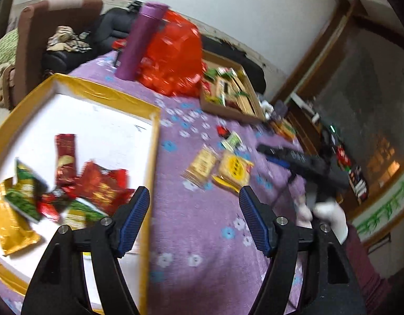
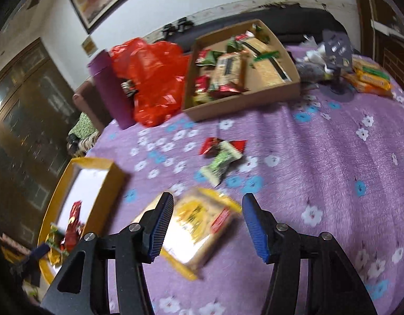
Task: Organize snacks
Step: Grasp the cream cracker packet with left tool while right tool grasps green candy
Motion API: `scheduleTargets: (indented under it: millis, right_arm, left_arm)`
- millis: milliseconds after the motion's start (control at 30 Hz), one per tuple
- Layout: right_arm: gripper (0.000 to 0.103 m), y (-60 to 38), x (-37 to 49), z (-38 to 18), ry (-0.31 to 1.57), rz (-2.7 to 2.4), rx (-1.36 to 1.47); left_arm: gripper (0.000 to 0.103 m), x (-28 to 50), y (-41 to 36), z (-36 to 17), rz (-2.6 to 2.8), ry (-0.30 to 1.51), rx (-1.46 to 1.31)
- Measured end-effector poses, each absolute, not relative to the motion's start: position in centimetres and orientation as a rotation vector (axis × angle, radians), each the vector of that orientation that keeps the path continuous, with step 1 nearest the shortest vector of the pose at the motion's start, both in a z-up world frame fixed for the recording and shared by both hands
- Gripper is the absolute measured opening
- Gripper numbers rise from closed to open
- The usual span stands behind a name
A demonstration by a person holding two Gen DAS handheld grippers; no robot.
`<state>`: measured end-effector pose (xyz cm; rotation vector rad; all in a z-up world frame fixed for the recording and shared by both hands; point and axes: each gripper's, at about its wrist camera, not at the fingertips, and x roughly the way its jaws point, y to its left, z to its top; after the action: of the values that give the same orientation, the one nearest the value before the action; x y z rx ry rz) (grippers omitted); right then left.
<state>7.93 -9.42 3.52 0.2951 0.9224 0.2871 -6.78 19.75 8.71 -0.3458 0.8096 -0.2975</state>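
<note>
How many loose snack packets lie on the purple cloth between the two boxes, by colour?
Yellow packets: 2
Green-and-white packet: 1
Red packet: 1, partly under the green-and-white one
Total: 4

Fuzzy cloth seen on purple tablecloth (image 2: 320,157); glossy foil on gold tray rim (image 1: 96,89); matt cardboard box (image 2: 244,102); crinkly glossy red plastic bag (image 1: 173,52).
</note>
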Motion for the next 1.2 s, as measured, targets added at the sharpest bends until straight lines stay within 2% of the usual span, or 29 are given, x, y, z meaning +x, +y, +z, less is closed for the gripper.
scheduleTargets:
  millis: [167,400,433,500,533,567,1200]
  right_arm:
    - [0.057,-8.3,12.6,1.2,0.979,0.248,0.332]
    - [0.054,-5.1,15.4,-1.0,1.017,0.156,0.209]
    - [0.05,-4.8,15.5,-1.2,1.025,0.149,0.188]
    - [0.034,-4.2,15.4,-1.3,1.011,0.115,0.129]
    - [0.022,-4.0,15.4,-1.3,1.008,0.111,0.111]
    - [0.02,-4.0,15.3,-1.4,0.999,0.114,0.099]
    - [0.021,-10.3,7.0,3.1,0.884,0.177,0.093]
  left_arm:
    - [0.07,-6.5,17.3,8.4,-0.308,0.844,-0.277]
    - [0.07,-5.9,16.2,7.7,-0.292,0.876,-0.225]
    - [0.07,-5.7,16.1,7.5,-0.289,0.881,-0.224]
    - [0.07,-5.5,16.0,7.3,-0.283,0.889,-0.22]
    - [0.07,-5.4,15.9,7.2,-0.281,0.893,-0.218]
    - [0.07,-5.3,15.7,7.1,-0.279,0.896,-0.212]
    - [0.07,-5.7,12.6,7.5,0.014,0.837,0.107]
